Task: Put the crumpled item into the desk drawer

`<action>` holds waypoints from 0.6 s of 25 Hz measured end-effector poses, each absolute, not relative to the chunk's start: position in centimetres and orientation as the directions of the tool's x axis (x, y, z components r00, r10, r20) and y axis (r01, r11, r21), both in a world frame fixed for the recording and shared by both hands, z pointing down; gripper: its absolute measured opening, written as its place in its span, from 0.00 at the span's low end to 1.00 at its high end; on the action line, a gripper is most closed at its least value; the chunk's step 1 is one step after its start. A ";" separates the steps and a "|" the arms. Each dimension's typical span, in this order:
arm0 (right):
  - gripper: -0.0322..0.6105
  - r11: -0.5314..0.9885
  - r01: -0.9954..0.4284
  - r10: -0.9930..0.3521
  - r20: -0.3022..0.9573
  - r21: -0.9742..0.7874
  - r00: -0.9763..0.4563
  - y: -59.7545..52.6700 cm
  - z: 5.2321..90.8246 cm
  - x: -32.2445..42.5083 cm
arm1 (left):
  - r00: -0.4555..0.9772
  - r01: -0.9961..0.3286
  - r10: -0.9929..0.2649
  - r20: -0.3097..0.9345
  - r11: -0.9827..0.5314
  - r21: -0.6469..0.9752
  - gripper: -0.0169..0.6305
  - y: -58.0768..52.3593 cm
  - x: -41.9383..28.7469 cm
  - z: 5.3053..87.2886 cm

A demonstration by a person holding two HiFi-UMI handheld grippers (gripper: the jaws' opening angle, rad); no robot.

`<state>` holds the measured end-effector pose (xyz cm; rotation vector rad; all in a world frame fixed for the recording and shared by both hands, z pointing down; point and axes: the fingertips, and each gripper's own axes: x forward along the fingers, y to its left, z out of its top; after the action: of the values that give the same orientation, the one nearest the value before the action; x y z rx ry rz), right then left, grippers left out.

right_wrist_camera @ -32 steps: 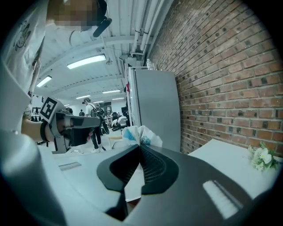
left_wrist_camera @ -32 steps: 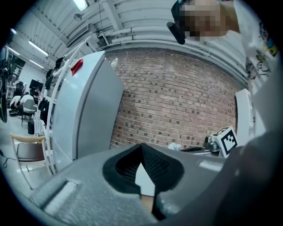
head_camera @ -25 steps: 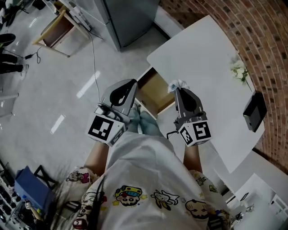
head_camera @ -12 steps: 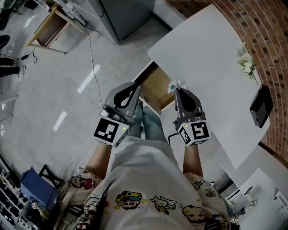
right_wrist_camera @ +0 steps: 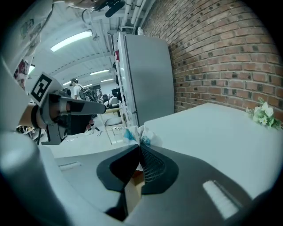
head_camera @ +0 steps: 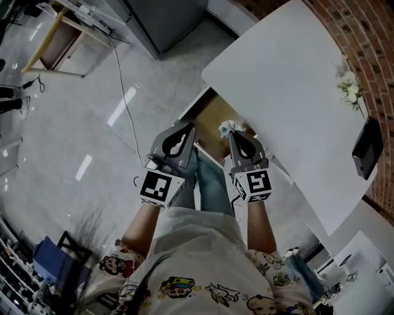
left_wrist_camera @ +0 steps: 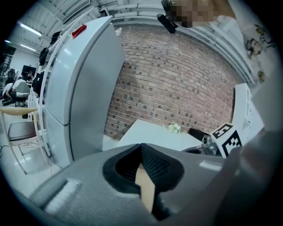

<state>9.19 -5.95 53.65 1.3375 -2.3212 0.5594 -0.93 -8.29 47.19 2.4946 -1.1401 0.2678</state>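
Note:
The crumpled item [head_camera: 231,127] is a white wad with blue marks, and my right gripper [head_camera: 234,134] is shut on it. The wad sticks out past the jaw tips [right_wrist_camera: 139,134] in the right gripper view. In the head view it hangs over the right part of the open desk drawer [head_camera: 211,114], whose wooden inside shows under the white desk's [head_camera: 283,80] front edge. My left gripper [head_camera: 186,127] is at the drawer's left front corner, jaws together with nothing between them [left_wrist_camera: 141,145].
On the desk's far right are a small bunch of white flowers [head_camera: 348,86] and a flat black object [head_camera: 369,147]. A grey fridge [head_camera: 163,18] stands beyond the desk. A cable [head_camera: 123,80] runs across the floor. The person's legs [head_camera: 206,175] are just before the drawer.
Both grippers have sunk toward the drawer. The right one, still holding the wad, has shifted left from the desk's edge to over the drawer opening.

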 end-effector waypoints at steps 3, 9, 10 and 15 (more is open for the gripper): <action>0.07 0.470 -0.874 -0.688 0.569 -0.125 -0.451 -5.8 57.5 9.1 | 0.645 -0.764 -0.675 0.358 -0.586 0.271 0.03 -8.3 -0.6 50.3; 0.07 0.455 -0.883 -0.626 0.662 -0.118 -0.411 -4.9 65.6 9.3 | 0.639 -0.768 -0.658 0.398 -0.577 0.279 0.03 -7.9 -0.2 55.8; 0.07 0.452 -0.884 -0.613 0.678 -0.120 -0.406 -4.8 66.9 9.3 | 0.637 -0.769 -0.653 0.409 -0.576 0.279 0.03 -7.8 -0.1 56.7; 0.07 0.439 -0.888 -0.545 0.746 -0.136 -0.383 -4.0 72.5 9.7 | 0.647 -0.757 -0.614 0.452 -0.587 0.287 0.03 -7.2 1.1 60.7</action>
<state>9.66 -4.02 72.54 1.1987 -2.0696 0.7121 1.13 -7.21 60.65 2.4104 -1.0730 0.4238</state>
